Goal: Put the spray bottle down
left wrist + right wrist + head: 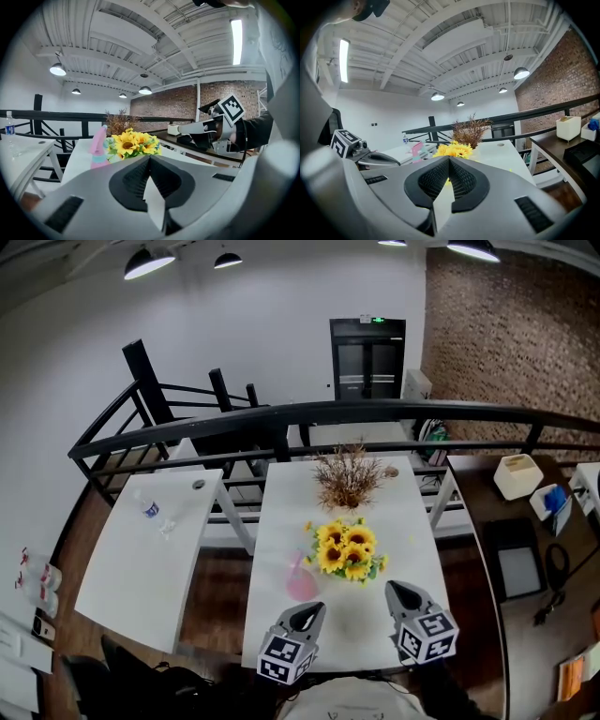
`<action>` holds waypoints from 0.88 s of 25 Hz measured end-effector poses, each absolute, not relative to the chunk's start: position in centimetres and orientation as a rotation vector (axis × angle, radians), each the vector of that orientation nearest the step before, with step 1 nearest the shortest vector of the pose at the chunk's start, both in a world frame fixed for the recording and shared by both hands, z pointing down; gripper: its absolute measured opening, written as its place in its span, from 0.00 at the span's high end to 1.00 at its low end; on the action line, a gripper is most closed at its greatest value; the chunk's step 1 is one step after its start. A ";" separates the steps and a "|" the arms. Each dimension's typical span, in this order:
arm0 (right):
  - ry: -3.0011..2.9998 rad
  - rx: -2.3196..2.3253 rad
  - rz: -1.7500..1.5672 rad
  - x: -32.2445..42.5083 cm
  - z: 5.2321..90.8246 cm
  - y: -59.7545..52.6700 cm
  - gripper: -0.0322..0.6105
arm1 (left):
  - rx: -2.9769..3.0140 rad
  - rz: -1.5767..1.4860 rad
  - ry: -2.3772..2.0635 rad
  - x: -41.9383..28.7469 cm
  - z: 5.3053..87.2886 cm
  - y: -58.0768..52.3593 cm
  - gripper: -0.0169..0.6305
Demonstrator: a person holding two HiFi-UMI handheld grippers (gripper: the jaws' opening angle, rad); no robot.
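Note:
A pink spray bottle (300, 579) (99, 149) (416, 151) stands upright on the white table (281, 521), just left of a bunch of sunflowers (349, 551) (131, 143) (452, 150). My left gripper (312, 611) (149, 159) (380, 160) hovers a little nearer than the bottle, apart from it, jaws shut with nothing between them. Over the table's near right part my right gripper (397, 592) (449, 161) (188, 127) is also shut and empty.
A dried plant (349, 476) stands behind the sunflowers. A second white table (122, 568) on the left carries a water bottle (150, 508) (9, 123). A black railing (281, 418) runs behind both tables. A dark desk (497, 512) with a white box lies to the right.

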State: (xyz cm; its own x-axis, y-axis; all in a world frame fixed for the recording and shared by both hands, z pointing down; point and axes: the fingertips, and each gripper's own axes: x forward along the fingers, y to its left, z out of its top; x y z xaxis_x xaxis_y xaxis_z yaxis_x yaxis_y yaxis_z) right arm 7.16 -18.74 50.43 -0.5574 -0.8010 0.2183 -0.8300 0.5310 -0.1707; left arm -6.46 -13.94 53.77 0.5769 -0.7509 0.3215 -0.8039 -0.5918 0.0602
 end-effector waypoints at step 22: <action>-2.686 1.379 0.381 7.1 50.2 -18.7 1.00 | 2.585 0.432 -1.241 -5.2 54.0 -14.1 0.97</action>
